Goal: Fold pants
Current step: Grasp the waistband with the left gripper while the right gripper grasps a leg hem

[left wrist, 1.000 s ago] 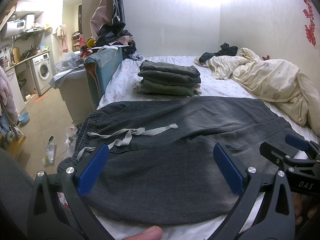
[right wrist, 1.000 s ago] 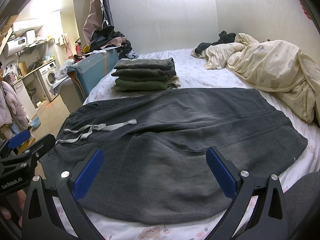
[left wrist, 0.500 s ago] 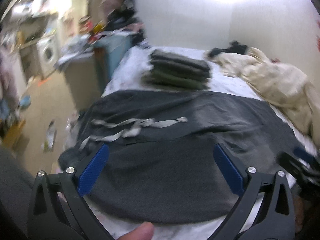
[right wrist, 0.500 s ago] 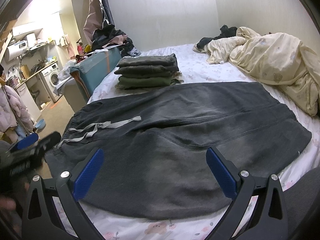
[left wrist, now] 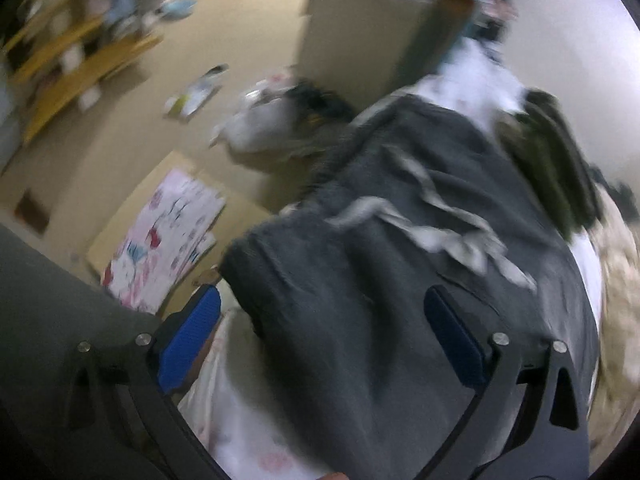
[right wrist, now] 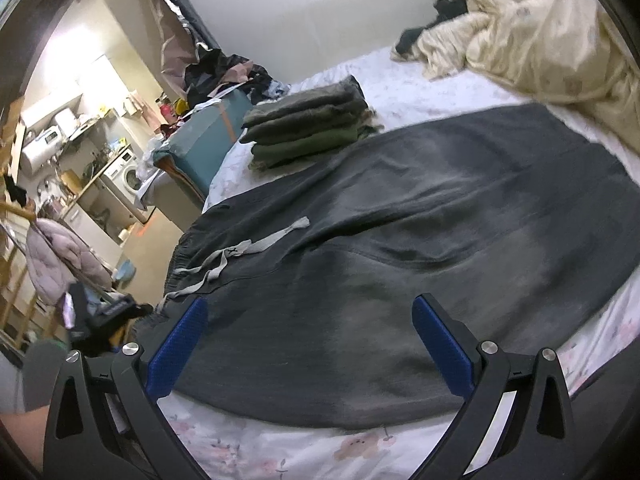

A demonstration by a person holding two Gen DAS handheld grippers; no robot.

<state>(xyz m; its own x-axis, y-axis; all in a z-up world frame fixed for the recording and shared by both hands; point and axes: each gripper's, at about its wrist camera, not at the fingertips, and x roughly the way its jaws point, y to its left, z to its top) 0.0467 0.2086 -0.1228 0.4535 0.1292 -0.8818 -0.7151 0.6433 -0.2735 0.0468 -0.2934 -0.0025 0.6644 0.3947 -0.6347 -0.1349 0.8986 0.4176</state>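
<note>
Dark grey pants (right wrist: 400, 240) lie spread flat across the bed, waistband to the left with a light grey drawstring (right wrist: 236, 252) on top. My right gripper (right wrist: 308, 340) hangs open over the near edge of the pants, nothing between its blue pads. In the blurred left wrist view my left gripper (left wrist: 320, 344) is open and tilted above the waistband corner of the pants (left wrist: 380, 280); the drawstring (left wrist: 440, 232) lies beyond it. The left gripper (right wrist: 104, 312) also shows at the bed's left edge in the right wrist view.
A stack of folded green garments (right wrist: 308, 128) sits behind the pants. A cream duvet (right wrist: 540, 48) is bunched at the far right. A teal box (right wrist: 208, 136) stands left of the bed, and cardboard with a printed sheet (left wrist: 160, 232) lies on the floor.
My left gripper has swung left and tilted down toward the waistband end, now facing the floor and bed edge. My right gripper has rolled slightly and stayed over the near edge.
</note>
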